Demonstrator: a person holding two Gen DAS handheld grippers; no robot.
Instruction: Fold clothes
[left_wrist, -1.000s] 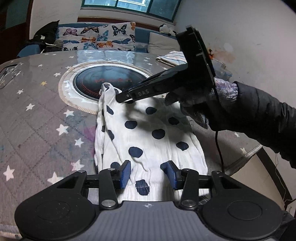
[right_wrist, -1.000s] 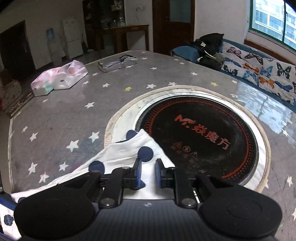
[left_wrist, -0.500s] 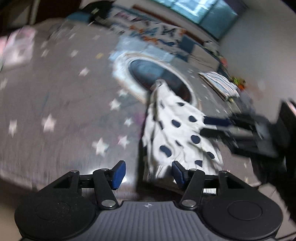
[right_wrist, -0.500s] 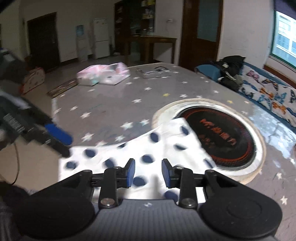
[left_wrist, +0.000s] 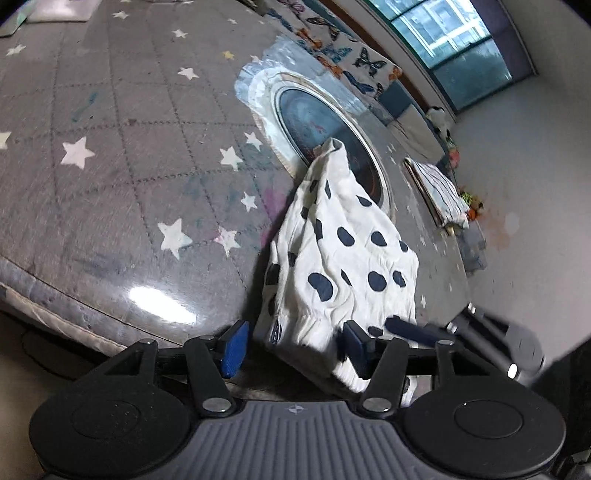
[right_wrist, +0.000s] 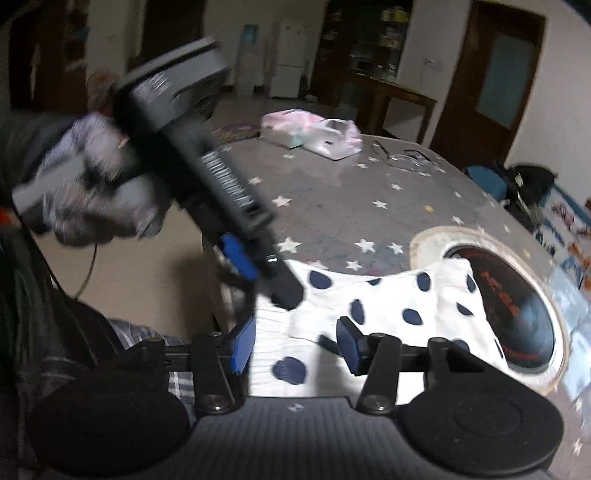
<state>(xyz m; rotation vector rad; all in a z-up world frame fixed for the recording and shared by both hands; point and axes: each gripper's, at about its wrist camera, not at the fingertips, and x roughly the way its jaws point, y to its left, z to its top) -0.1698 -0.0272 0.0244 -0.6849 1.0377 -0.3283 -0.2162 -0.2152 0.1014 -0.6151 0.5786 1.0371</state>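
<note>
A white garment with dark blue dots (left_wrist: 343, 258) lies folded on the grey star-patterned table (left_wrist: 110, 155), its far tip on the round black cooker plate (left_wrist: 321, 125). My left gripper (left_wrist: 293, 347) is open at the table's near edge, with the garment's hem lying between its pads untouched. In the right wrist view the garment (right_wrist: 388, 306) lies under my right gripper (right_wrist: 295, 345), whose jaws are opening with no pad pressing on the cloth. The left gripper (right_wrist: 264, 277), held by a gloved hand (right_wrist: 92, 192), hovers over the garment's left corner. My right gripper's blue finger (left_wrist: 404, 326) shows blurred at the garment's right.
Pink packages (right_wrist: 314, 133) and a pair of glasses (right_wrist: 402, 157) lie at the table's far side. A folded striped cloth (left_wrist: 439, 188) sits beyond the cooker plate (right_wrist: 509, 291). Butterfly cushions (left_wrist: 351, 55) line a bench under the window. The table edge runs just before both grippers.
The right gripper let go of the garment's corner by the cooker plate, drew back to the near hem and opened. The left gripper rolled, shifted left and widened its jaws.
</note>
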